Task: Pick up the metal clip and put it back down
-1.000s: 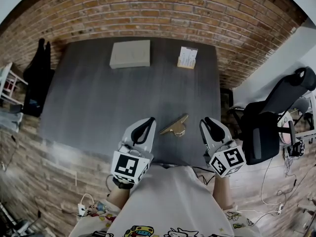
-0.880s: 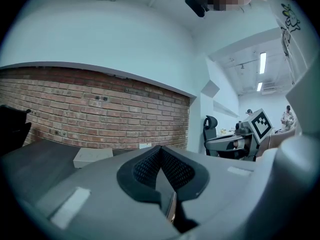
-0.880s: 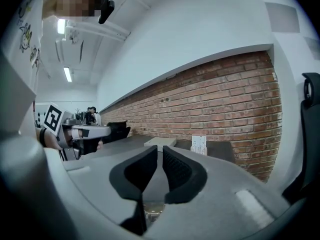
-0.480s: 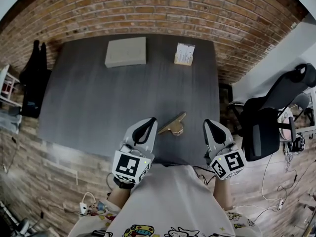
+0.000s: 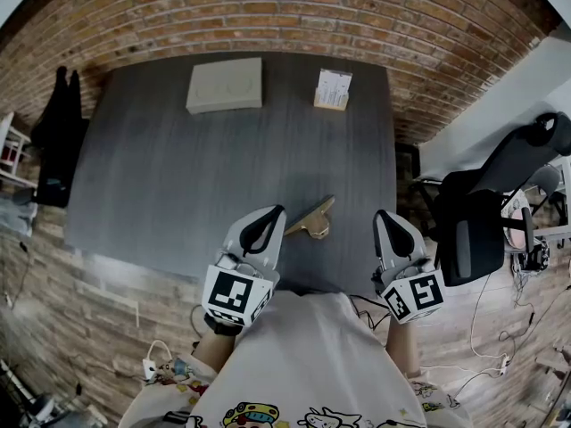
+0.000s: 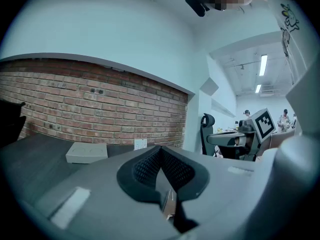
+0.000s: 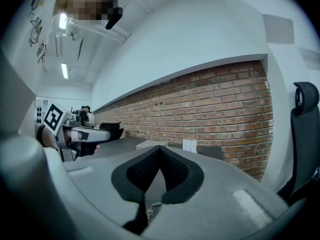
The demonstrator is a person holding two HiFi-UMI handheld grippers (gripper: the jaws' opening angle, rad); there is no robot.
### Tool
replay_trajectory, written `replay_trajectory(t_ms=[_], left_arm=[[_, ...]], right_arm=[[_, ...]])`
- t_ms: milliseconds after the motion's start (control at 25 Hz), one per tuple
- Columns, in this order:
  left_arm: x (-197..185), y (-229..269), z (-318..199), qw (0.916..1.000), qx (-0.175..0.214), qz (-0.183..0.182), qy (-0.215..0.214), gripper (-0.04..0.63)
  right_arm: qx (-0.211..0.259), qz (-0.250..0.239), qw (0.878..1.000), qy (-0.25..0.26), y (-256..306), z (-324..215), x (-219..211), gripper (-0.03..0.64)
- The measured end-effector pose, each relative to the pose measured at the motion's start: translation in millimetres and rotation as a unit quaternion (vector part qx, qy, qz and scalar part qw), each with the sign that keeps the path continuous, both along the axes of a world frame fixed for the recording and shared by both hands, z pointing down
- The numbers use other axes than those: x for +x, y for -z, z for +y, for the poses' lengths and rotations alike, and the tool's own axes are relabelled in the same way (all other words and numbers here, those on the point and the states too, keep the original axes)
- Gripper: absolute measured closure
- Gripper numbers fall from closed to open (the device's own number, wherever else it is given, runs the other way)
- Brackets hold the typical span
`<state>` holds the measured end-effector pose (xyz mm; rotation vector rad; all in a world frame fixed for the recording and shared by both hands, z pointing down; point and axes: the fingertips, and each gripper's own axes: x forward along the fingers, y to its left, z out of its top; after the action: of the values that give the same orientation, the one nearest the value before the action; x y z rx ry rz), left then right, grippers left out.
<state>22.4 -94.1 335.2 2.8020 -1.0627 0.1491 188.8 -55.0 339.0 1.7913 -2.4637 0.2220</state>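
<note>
Two containers stand on the dark table [image 5: 169,176], both along its far edge by the brick wall [image 5: 268,12]. One is a flat pale box [image 5: 225,85], closed, so we cannot tell what it holds. To its right, apart from it, is a small holder [image 5: 333,90] with what look like pale cards standing in it; we cannot read them. The metal clip [image 5: 312,220] is in neither. It lies flat on the bare tabletop near the near edge, in the right half, with its long arm angled toward the far right. It sits between our two grippers, nearer the left one and touching neither. The left gripper [image 5: 272,214] hangs over the near edge just left of the clip. In the left gripper view its ribbed pads [image 6: 150,166] meet with nothing between them. The right gripper [image 5: 385,221] is by the table's near right corner, and its jaws are likewise pressed together and empty. Between the clip and the two containers runs a wide, bare stretch of tabletop, and the left half is bare as well. Past the right edge stands a black office chair [image 5: 500,194], close to the right gripper. Something dark [image 5: 58,136] hangs off the left edge, well apart from both grippers.
</note>
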Motion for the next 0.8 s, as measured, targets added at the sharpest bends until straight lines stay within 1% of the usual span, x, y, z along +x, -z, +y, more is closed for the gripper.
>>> replay_trajectory(t_ms=[800], left_arm=[[-11, 1, -3, 0.9999, -0.004, -0.005, 0.015, 0.595]], right_arm=[[-0.008, -0.004, 1.0, 0.0, -4, 0, -3, 0.617]])
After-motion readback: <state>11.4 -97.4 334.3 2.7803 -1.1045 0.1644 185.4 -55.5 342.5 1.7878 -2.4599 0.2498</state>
